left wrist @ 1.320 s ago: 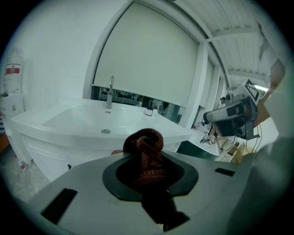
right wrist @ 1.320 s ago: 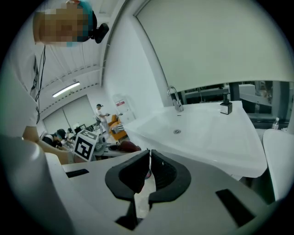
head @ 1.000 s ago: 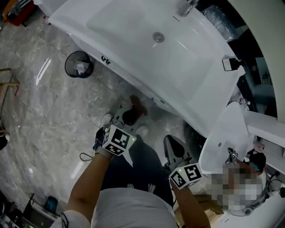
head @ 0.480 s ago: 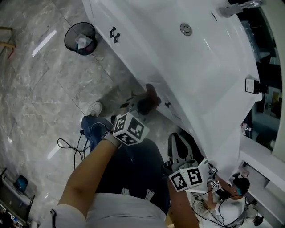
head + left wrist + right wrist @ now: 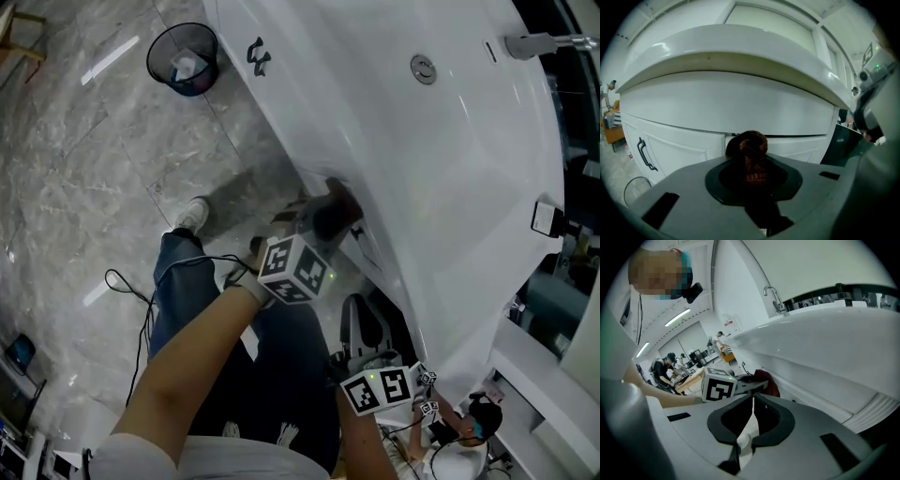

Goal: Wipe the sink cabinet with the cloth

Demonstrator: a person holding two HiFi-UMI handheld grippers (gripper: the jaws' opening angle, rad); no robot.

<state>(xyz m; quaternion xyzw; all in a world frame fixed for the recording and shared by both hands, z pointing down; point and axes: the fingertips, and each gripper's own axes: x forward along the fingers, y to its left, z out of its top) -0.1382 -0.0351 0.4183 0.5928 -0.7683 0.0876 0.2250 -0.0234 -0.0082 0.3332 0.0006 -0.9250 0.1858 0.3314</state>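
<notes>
The cloth [image 5: 749,149] is a dark reddish-brown wad with a knitted look, bunched into a knot. It sits in the left gripper [image 5: 750,163], whose jaws are closed on it so that the wad pokes out past their tips. It is right up at the white front of the sink cabinet [image 5: 693,112], just under the overhanging rim and close to the seam between two panels. A dark handle [image 5: 644,153] shows on the door further along. The right gripper [image 5: 753,401] hangs back low beside the person's leg, well apart from the cloth — its jaws are brought together, tips meeting, with nothing between them.

Above, the sink basin [image 5: 450,141] is white and glossy, with a round drain [image 5: 423,67] in its bottom and a faucet [image 5: 544,42] at its far edge. On the marbled floor [image 5: 75,169], off to one side of the cabinet, stands a round black mesh bin [image 5: 208,75] with pale crumpled scraps inside.
</notes>
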